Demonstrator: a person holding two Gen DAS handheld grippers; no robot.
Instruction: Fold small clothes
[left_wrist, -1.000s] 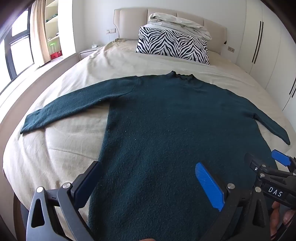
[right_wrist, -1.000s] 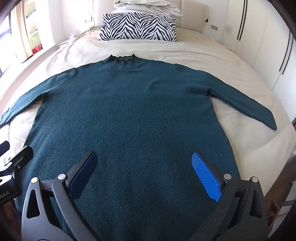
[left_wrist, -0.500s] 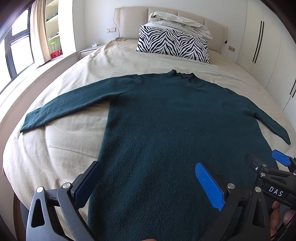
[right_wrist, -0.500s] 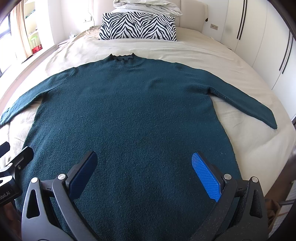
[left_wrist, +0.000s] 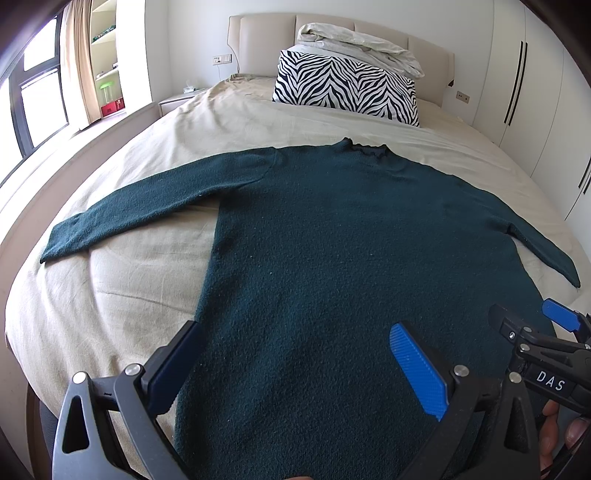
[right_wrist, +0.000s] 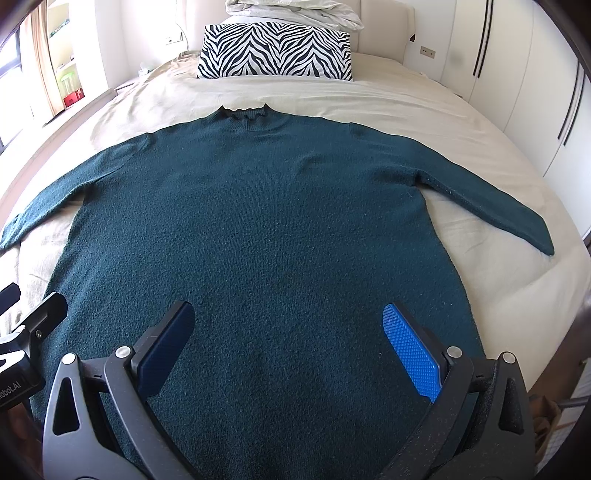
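Both tongs, left tongs (left_wrist: 295, 363) and right tongs (right_wrist: 291, 345), spread wide, empty, side by side above the sweater's (right_wrist: 258, 229) hem.

A dark green sweater (right_wrist: 258, 229) lies flat on the bed, unfolded. Both sleeves are spread outward, collar toward the pillow.

- one dark green sweater (right_wrist: 258, 240) spread flat in the middle of the bed (right_wrist: 424, 107), with two sleeves out to the sides
- one zebra pillow (right_wrist: 275, 50) beyond the sweater's collar
- one crumpled pale blanket (left_wrist: 362, 38) on top of that pillow
- two grippers near the sweater's hem: left gripper (left_wrist: 295, 369), right gripper (right_wrist: 288, 347), both wide open
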